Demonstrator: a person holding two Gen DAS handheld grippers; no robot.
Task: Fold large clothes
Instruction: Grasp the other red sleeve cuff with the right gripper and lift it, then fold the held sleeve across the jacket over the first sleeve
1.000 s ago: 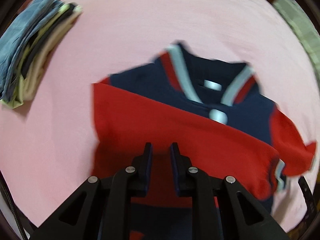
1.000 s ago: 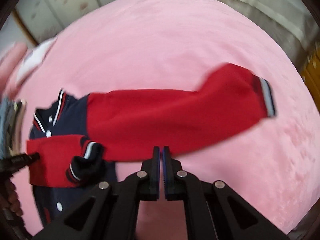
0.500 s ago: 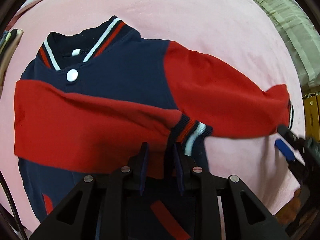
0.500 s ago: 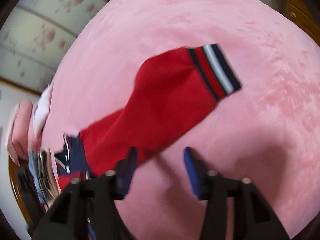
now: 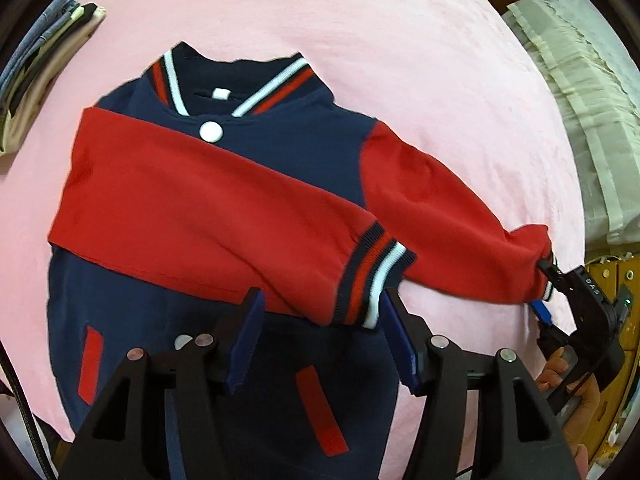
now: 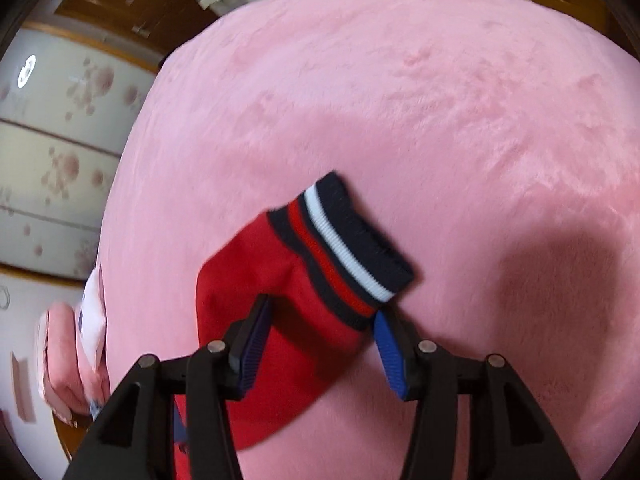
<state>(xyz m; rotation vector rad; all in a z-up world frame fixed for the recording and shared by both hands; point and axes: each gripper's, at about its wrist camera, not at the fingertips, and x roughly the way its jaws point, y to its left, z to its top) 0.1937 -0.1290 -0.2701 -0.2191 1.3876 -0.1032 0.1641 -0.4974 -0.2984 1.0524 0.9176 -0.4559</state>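
A pink blanket (image 5: 400, 40) covers the whole work surface, soft and plushy. On it, a navy jacket (image 5: 280, 152) with red sleeves lies face up, collar away from the left wrist camera. A pile of folded clothes (image 5: 36, 72) sits well apart at the far left edge. One red sleeve (image 5: 192, 200) is already laid across the chest, its striped cuff (image 5: 372, 280) ending just in front of the left gripper (image 5: 324, 336). The other sleeve (image 5: 448, 216) stretches out sideways to its own cuff (image 6: 348, 248), where the right gripper (image 6: 320, 344) is.

The left gripper's jaws have just been opening; they stand about half apart, with the folded sleeve's cuff near them but not pinched. The right gripper's jaws straddle the outstretched sleeve just behind its cuff, roughly half open, pads not pressing.

The jacket looks like thick, soft knit: limp, fairly light, not slippery, likely to sag when lifted. The ribbed cuff seems the firmest place to pinch.
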